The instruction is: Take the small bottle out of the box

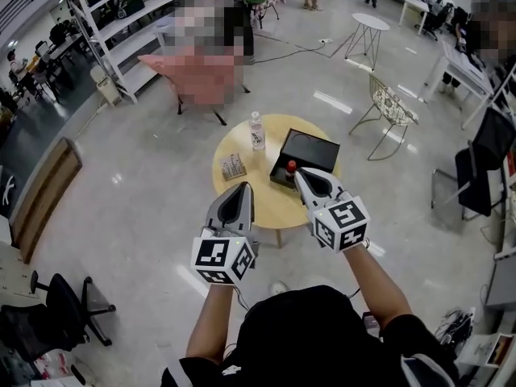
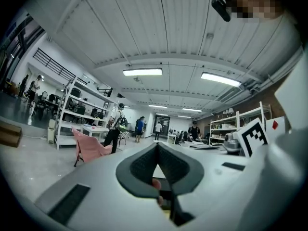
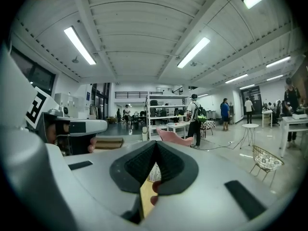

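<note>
1. The left gripper [image 1: 242, 187] is held at lower centre of the head view, over the near edge of the round yellow table [image 1: 274, 204]. In the left gripper view its fingers [image 2: 142, 170] are seen pressed together at the tips, with nothing gripped.
2. The right gripper [image 1: 301, 173] is held just right of it. Its fingers [image 3: 137, 167] are likewise closed tip to tip and empty, and the tip lies just beside the small bottle [image 1: 291, 168].
3. The small bottle is found at the near-left corner of the box [image 1: 310, 151], at centre frame. Only its red cap and a little dark body are shown, and the rest is covered by the right gripper.
4. The bottle appears upright, with its long axis vertical and its cap turned up.
5. The box is black and open-topped, and its interior is otherwise seen dark and bare. Whether the bottle stands inside the wall or against it cannot be told.
6. A small packet [image 1: 233, 166] is laid left of the box, its print too small to read.
7. A clear water bottle [image 1: 257, 131] is stood upright at the table's far edge.
</note>
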{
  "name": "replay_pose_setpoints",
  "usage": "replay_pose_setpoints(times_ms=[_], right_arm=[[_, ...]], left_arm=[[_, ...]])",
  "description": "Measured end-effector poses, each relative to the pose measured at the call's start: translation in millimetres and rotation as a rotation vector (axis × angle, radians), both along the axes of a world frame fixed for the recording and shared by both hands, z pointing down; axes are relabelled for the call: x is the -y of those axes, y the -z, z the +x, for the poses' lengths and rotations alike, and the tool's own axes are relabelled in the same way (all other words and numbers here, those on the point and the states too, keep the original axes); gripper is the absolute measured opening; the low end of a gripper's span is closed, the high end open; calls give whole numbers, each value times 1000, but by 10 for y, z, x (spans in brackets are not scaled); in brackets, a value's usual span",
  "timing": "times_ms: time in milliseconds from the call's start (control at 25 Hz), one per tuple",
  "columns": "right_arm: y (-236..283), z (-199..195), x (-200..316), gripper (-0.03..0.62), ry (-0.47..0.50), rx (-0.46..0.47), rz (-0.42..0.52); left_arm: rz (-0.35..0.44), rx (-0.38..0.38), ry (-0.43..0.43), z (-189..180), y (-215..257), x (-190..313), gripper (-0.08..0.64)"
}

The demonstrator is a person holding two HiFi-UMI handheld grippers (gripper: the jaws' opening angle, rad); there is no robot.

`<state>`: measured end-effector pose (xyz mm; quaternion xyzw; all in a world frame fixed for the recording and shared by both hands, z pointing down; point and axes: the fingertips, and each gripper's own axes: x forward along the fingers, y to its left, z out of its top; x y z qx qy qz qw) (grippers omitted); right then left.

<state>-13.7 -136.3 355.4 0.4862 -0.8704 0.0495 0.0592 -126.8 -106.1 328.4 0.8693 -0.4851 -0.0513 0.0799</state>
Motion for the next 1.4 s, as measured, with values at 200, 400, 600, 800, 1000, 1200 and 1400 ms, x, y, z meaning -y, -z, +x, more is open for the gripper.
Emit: replay_pose_setpoints(times_ms=[200,400,600,800,1000,1200,1400], right_arm=[[-84,50,124,2,-11,-39,-7],[-194,195,305,2,-30,-39,-27],[-351,307,578,2,-32,-46,-54],[-553,425,920,2,-21,-42,-92],[-825,490,1261,2,15,-61,-153],[-1322,539,1547,2,56,-103,-262],[-1770,628,1754,3,70,-133,-349]], left_arm=[[-23,-7,-25,35,-105,145,8],[-22,-10,-43,170,-150,334,8],[-26,-17,-44,290,-224,613,8],[-44,-4,-47,435,-351,935,8],[-95,-8,-22,513,-551,1275,8],[-142,-11,-12,596,-769,1532,8],[-203,-6,2,687,-1039,1742,8]])
